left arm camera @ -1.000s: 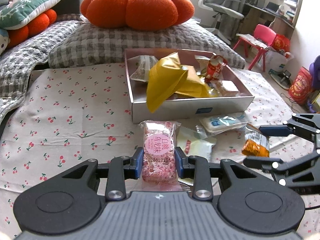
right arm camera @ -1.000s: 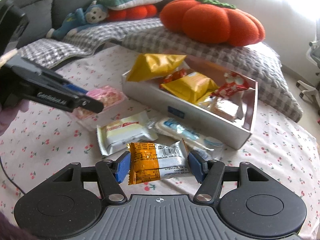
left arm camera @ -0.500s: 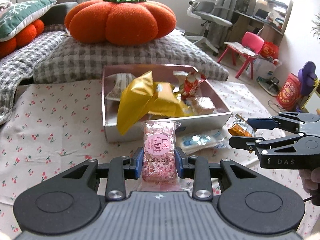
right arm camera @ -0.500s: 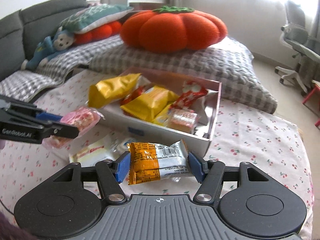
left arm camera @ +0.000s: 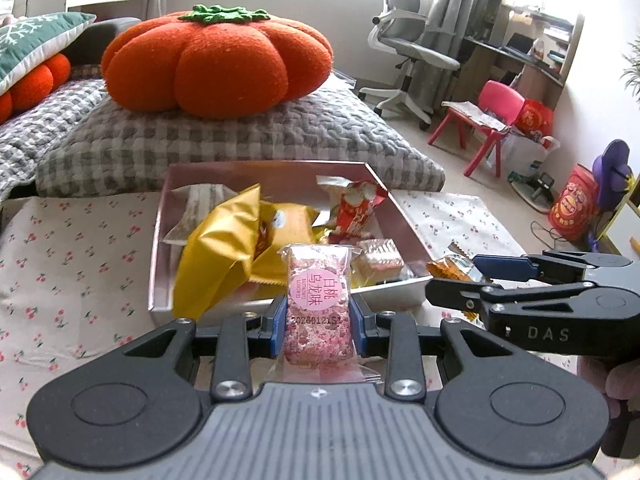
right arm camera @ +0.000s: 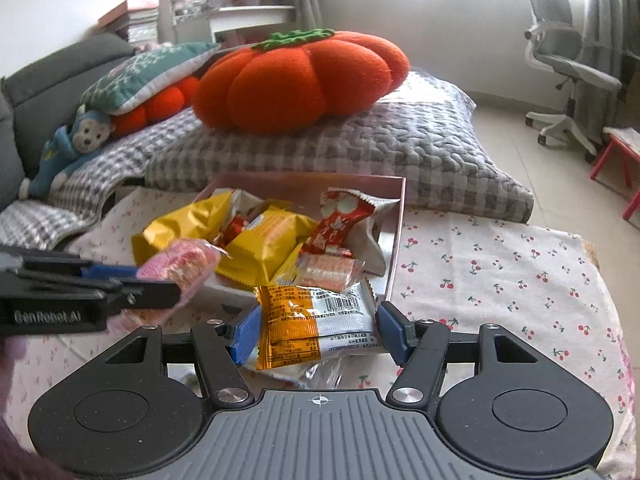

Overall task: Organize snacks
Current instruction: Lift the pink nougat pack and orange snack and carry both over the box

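My left gripper (left arm camera: pixel 318 330) is shut on a pink snack packet (left arm camera: pixel 318 304), held upright just in front of the near wall of the silver box (left arm camera: pixel 160 240). My right gripper (right arm camera: pixel 318 332) is shut on an orange and white snack packet (right arm camera: pixel 316 326), held over the box's near right corner (right arm camera: pixel 394 240). The box holds yellow bags (left arm camera: pixel 224 248), a red packet (left arm camera: pixel 356 204) and several small snacks. Each gripper shows in the other's view: the right one (left arm camera: pixel 460 276) with its orange packet, the left one (right arm camera: pixel 160 280) with the pink packet.
The box lies on a cherry-print cloth (left arm camera: pixel 72 256). Behind it are a grey checked cushion (left arm camera: pixel 224 140) and an orange pumpkin pillow (left arm camera: pixel 216 64). A blue monkey toy (right arm camera: pixel 68 152) lies at far left. An office chair (left arm camera: pixel 412 48) and red stool (left arm camera: pixel 492 116) stand on the floor at right.
Both grippers have risen and moved forward to the box with their packets. The loose snacks on the cloth in front of the box have dropped out of view.
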